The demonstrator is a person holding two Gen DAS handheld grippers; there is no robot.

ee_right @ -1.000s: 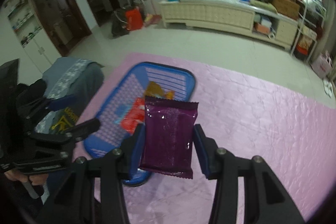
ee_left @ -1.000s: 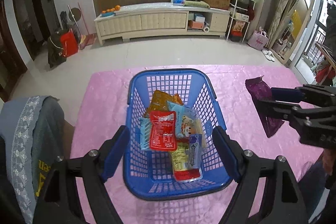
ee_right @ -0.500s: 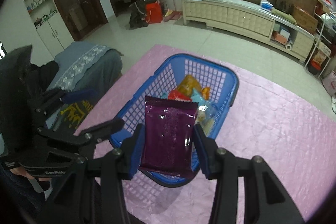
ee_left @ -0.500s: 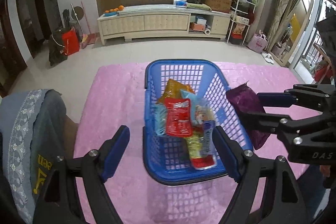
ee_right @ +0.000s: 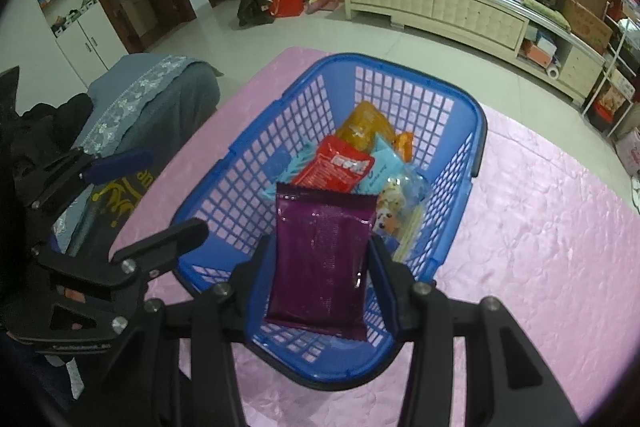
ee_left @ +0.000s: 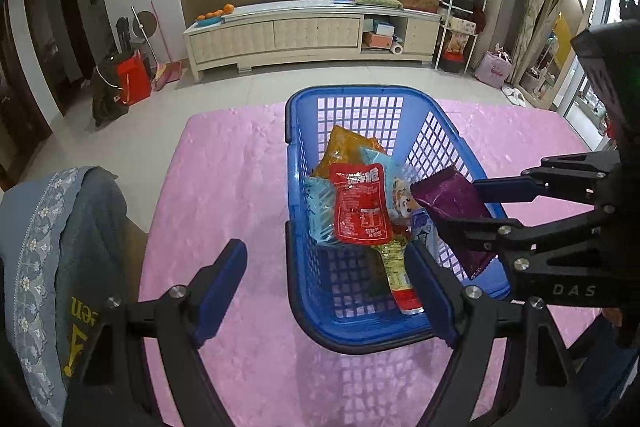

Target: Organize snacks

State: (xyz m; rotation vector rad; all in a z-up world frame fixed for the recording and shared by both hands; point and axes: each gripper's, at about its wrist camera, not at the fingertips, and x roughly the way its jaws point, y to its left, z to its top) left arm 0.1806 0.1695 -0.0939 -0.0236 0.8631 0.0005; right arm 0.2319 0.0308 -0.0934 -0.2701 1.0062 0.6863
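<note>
My right gripper (ee_right: 322, 269) clamps one flat purple foil snack packet (ee_right: 322, 255) above the near rim of the blue plastic lattice basket (ee_right: 280, 131), over the pile inside. My left gripper (ee_left: 326, 287) hangs wide and empty, straddling the basket's near-left wall. Pink tablecloth (ee_left: 224, 187) lies bare on both sides. Inside I count one red packet (ee_left: 360, 207), one orange pouch (ee_left: 340, 147), and several pale-blue ones, overlapped.
</note>
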